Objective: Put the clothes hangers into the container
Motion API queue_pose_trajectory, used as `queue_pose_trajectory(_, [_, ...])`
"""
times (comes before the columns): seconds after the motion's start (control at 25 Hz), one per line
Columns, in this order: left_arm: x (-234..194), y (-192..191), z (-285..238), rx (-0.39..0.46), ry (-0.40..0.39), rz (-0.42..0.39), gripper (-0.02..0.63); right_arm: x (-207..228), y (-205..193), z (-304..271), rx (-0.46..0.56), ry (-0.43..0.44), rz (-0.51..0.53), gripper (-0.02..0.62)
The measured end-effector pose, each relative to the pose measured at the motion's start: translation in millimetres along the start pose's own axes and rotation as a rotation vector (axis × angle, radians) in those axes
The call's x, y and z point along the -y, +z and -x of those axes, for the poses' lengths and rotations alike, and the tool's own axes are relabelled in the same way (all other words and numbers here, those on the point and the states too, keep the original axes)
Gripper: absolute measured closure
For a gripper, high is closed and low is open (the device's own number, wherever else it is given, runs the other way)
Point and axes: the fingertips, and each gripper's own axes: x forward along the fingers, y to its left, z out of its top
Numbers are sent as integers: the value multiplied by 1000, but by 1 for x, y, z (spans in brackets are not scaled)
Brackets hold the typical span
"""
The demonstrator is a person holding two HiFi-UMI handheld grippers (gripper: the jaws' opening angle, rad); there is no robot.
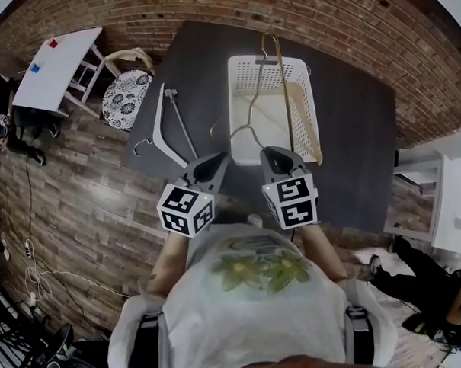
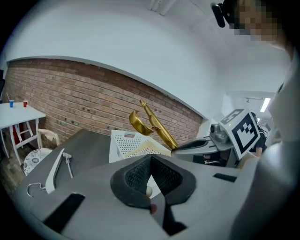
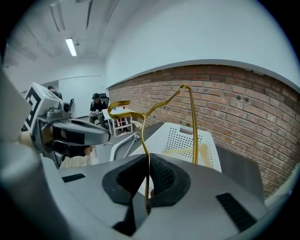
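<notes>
Pinching a gold wire hanger (image 3: pixel 193 122) in the closed jaws of the right gripper (image 3: pixel 149 159), hook and shoulders raised in the air over a white perforated container (image 1: pixel 250 70) on a dark table (image 1: pixel 358 136). Carrying nothing in the left gripper (image 2: pixel 151 159) (jaws shut together, empty), level with the right one at the table's near edge. Already lying inside the container, along its right wall: a cream hanger (image 1: pixel 311 138). Still out on the tabletop, to the container's left: a white hanger (image 1: pixel 161 127).
</notes>
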Motion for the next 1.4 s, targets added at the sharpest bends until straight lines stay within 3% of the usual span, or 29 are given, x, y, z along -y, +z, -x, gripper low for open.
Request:
queue_pose_trajectory(0.24, [14,-2,-12,-13,-22,-12,577,22,-19,6,-59,-48,35,555])
queue_pose_trajectory(0.76, [20,-5,-16,-26,-29,-9,577,71,-46,-1,-250,-205,285,555])
queue_pose_trajectory(1.4, [6,-8,-14,-38,-19,7,577,83,-60,-31,-396,-150,422,555])
